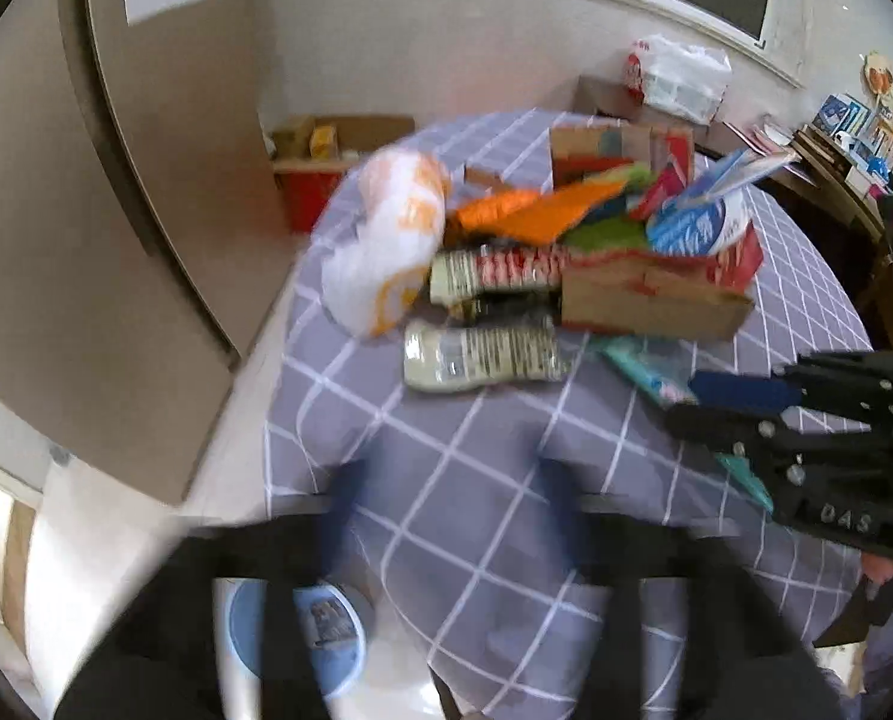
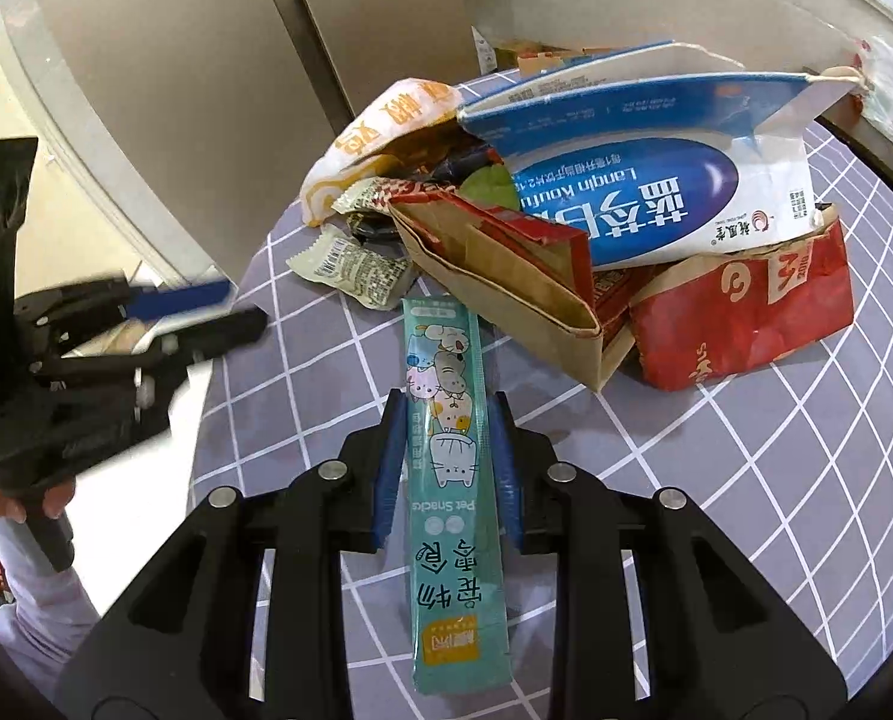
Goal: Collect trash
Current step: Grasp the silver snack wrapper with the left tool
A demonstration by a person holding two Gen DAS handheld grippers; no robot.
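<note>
Trash (image 2: 566, 228) lay heaped on my grey checked tablecloth (image 2: 746, 480): a blue-and-white pouch (image 2: 656, 198), a red paper bag (image 2: 746, 312) and crumpled wrappers. My right gripper (image 2: 446, 462) was clenched on a teal pet-snack sachet (image 2: 446, 480), held lengthwise between its blue pads. My left gripper (image 1: 446, 480) hung released, nothing between its fingers.

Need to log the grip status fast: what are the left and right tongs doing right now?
Left tongs: open, nothing between them.
Right tongs: closed on the teal pet snack packet.
</note>
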